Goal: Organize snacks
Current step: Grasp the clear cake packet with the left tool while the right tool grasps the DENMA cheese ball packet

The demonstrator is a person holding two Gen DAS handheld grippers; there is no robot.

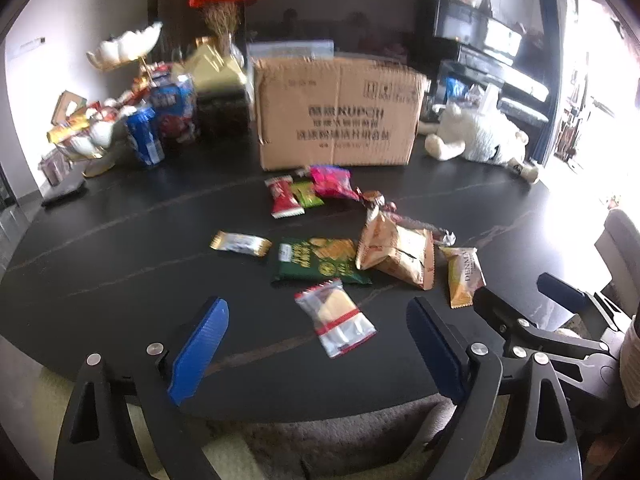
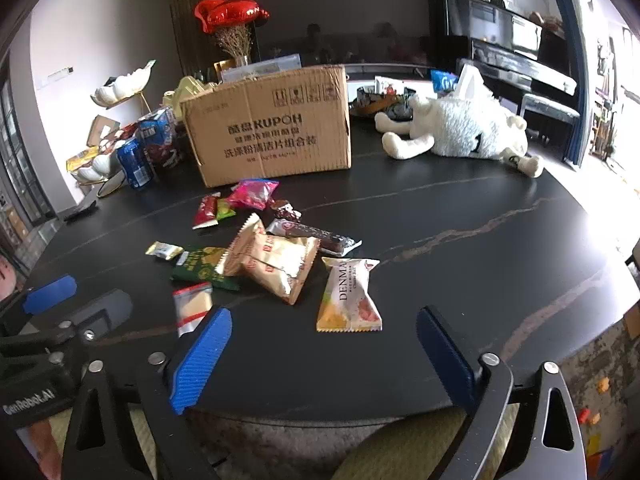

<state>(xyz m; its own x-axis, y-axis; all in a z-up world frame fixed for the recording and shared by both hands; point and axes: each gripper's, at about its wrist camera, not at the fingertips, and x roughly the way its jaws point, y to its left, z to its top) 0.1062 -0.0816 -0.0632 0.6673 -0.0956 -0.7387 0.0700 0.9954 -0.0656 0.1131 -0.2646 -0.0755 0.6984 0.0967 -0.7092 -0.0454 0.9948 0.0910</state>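
Observation:
Several snack packets lie scattered on a dark table (image 1: 120,264) in front of a cardboard box (image 1: 338,114) that also shows in the right wrist view (image 2: 270,140). My left gripper (image 1: 318,344) is open and empty, just short of a clear packet with a red band (image 1: 335,316). Beyond it lie a green packet (image 1: 318,260) and tan bags (image 1: 396,252). My right gripper (image 2: 324,354) is open and empty, just short of a DENMA packet (image 2: 348,296). Tan bags (image 2: 272,262) and a pink packet (image 2: 254,192) lie farther off.
A white plush toy (image 2: 460,128) lies at the back right of the table. Blue cans and snack boxes (image 1: 160,120) and a tiered stand (image 1: 120,50) stand at the back left. The table's near edge (image 2: 320,404) runs under both grippers.

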